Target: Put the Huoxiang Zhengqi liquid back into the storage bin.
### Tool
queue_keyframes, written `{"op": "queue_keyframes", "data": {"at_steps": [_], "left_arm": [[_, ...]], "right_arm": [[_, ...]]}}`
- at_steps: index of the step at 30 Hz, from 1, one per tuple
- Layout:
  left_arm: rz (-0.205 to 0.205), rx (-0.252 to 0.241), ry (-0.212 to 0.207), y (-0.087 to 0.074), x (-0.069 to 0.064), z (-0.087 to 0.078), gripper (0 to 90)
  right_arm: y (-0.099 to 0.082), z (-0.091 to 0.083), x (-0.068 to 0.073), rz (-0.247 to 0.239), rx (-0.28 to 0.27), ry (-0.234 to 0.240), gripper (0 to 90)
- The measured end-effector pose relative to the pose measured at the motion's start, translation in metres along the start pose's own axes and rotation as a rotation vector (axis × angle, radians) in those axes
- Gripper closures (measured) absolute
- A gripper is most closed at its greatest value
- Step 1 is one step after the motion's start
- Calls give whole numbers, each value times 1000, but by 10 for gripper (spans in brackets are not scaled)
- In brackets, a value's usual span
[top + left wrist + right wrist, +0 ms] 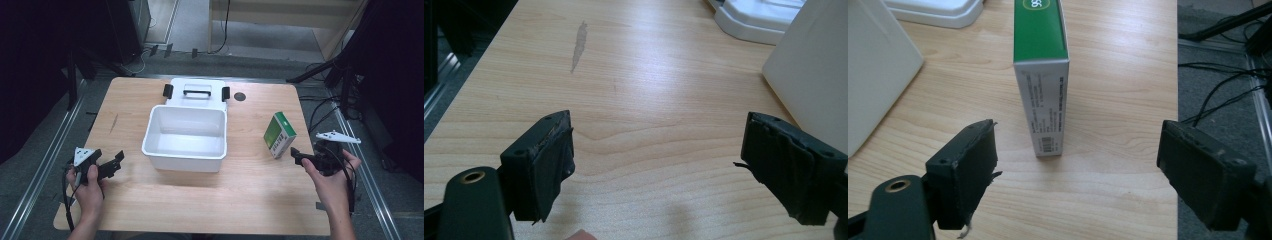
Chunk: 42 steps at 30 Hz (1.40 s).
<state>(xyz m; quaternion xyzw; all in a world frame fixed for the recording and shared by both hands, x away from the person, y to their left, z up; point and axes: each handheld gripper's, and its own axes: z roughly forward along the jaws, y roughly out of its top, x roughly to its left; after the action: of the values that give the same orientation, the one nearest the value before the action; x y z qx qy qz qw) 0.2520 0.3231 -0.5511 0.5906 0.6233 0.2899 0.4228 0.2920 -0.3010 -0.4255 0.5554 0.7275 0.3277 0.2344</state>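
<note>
A green and white carton [279, 134] stands on its narrow edge at the right of the wooden table [200, 200]. My right gripper [296, 155] hovers just in front of it, open, and the carton [1043, 85] stands a little beyond the jaws, apart from both pads. A white open bin [185, 137] sits mid-table with its lid [197, 93] lying behind it. My left gripper [118, 161] rests low at the table's left, open, with bare wood between its fingers [544, 170]. The bin's wall [814, 65] shows to its right.
A dark round mark [240, 96] lies on the table behind the bin. Cables [325, 107] and black stand legs crowd the floor off the right edge. A pale scuff [579, 45] marks the wood ahead of the left gripper.
</note>
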Motion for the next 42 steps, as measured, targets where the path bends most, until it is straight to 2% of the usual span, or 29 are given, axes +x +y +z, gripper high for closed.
{"op": "queue_keyframes", "data": {"at_steps": [4,7,10,16,17,21,23,25,27,32,42], "left_arm": [[1,0,2,0,0,0,147],[1,0,0,0,0,0,147],[0,0,0,0,0,0,147],[-1,1,1,0,0,0,147],[-1,1,1,0,0,0,147],[-3,1,-1,0,0,0,148],[-3,2,1,0,0,0,148],[-3,1,1,0,0,1,148],[-1,1,1,0,-1,1,148],[-1,1,0,0,0,0,147],[-1,1,0,0,0,1,148]], "right_arm": [[9,2,1,-17,24,4,177],[16,3,2,-24,33,-9,220],[24,3,2,-25,58,2,251],[48,7,7,-62,156,-3,300],[48,7,7,-62,156,-3,300],[65,14,15,-134,251,-19,339],[72,16,18,-152,293,-18,343],[78,18,20,-152,330,-14,352],[83,21,22,-149,353,-31,359],[97,30,21,-133,410,-41,372],[115,54,27,-132,534,-18,396]]}}
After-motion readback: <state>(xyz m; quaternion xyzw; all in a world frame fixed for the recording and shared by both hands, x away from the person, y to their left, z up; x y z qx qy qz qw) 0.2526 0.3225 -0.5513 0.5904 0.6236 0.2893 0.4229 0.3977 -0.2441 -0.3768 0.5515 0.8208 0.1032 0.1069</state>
